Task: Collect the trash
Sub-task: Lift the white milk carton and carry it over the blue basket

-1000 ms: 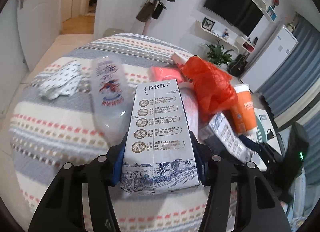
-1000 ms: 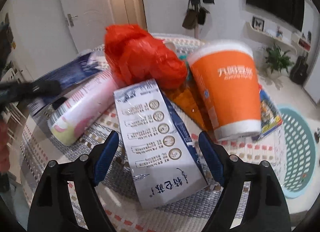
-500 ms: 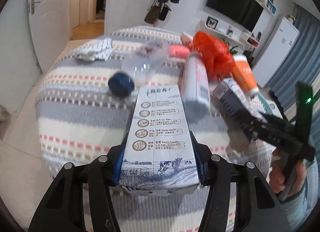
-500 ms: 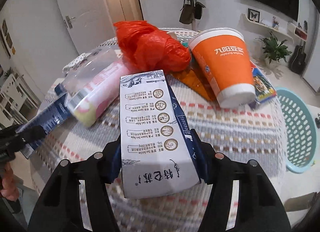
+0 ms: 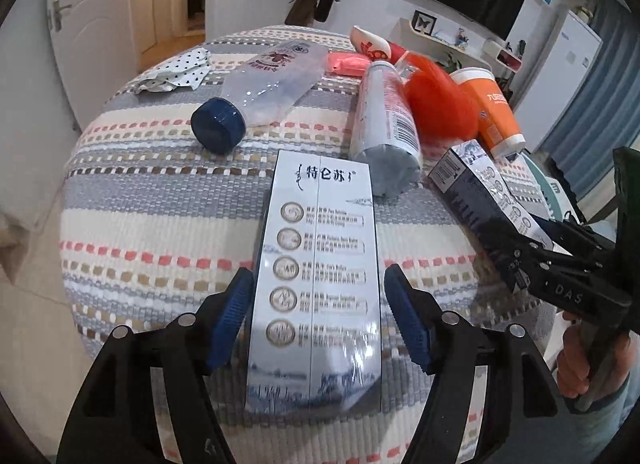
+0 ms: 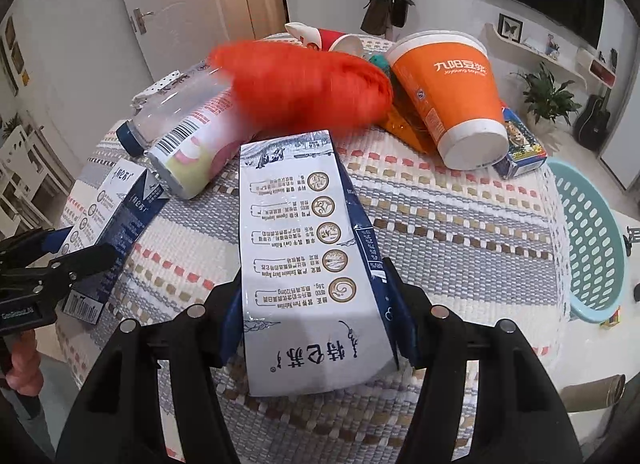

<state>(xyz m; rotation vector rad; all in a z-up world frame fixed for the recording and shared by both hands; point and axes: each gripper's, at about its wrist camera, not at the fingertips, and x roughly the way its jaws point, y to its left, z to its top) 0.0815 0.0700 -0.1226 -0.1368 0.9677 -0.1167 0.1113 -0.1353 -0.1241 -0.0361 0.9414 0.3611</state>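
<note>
A white and blue milk carton (image 5: 320,264) lies between the fingers of my left gripper (image 5: 320,316); the jaws stand slightly apart from its sides, so the gripper is open. It also shows in the right wrist view (image 6: 108,232). My right gripper (image 6: 316,324) is shut on a second milk carton (image 6: 304,256), held over the striped table (image 6: 460,224); this carton also shows in the left wrist view (image 5: 480,192). An orange plastic bag (image 6: 304,88), an orange paper cup (image 6: 452,96), a pink-labelled bottle (image 6: 192,144) and a clear bottle with a blue cap (image 5: 256,92) lie on the table.
A teal basket (image 6: 592,240) stands on the floor right of the table. A spotted cloth (image 5: 176,72), a red cup (image 6: 328,40) and a small colourful box (image 6: 524,148) also lie on the table. A door and walls are behind.
My left gripper has pulled back toward the table's near edge and its jaws have opened off the carton. My right gripper has closed on its carton and lifted it. The orange bag is moving.
</note>
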